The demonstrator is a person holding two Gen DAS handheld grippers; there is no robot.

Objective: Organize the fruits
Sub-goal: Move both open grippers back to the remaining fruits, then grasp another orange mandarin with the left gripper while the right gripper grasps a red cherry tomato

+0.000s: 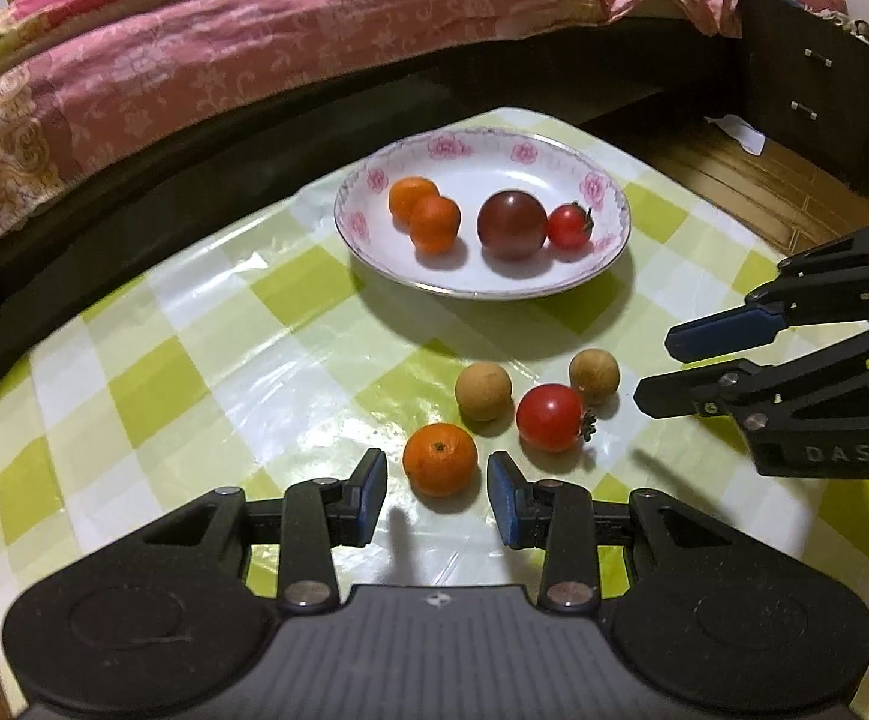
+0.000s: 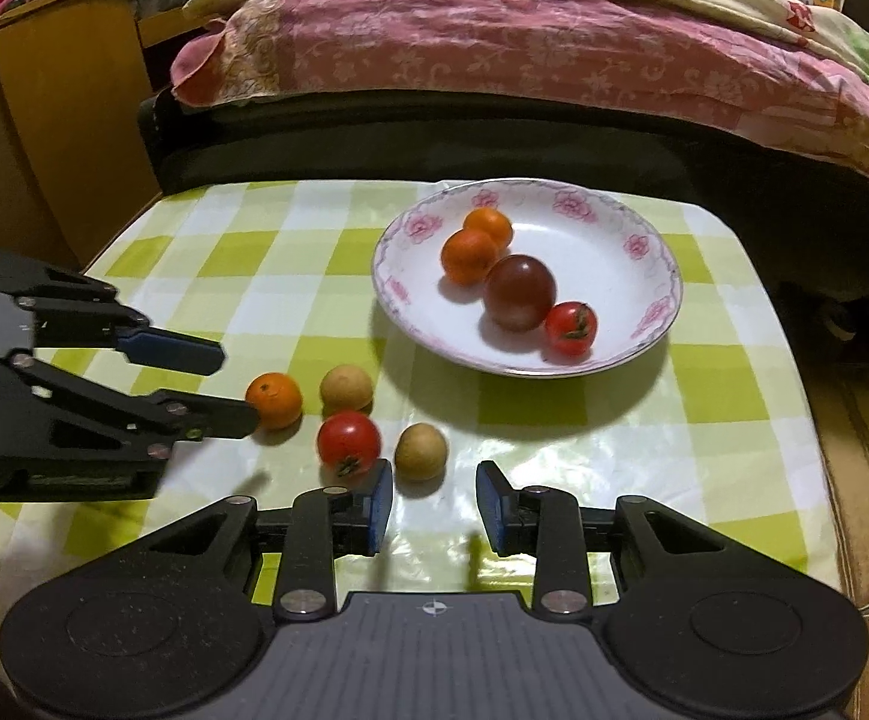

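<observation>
A white flowered plate holds two small oranges, a dark tomato and a red cherry tomato. On the checked cloth lie an orange, a red tomato and two tan longans. My left gripper is open with the orange between its fingertips, not touching. My right gripper is open, just behind the nearer longan.
The table with its green and white checked cloth stands against a bed with a pink quilt. A dark drawer unit stands at the right, and a wooden cabinet at the left of the right wrist view.
</observation>
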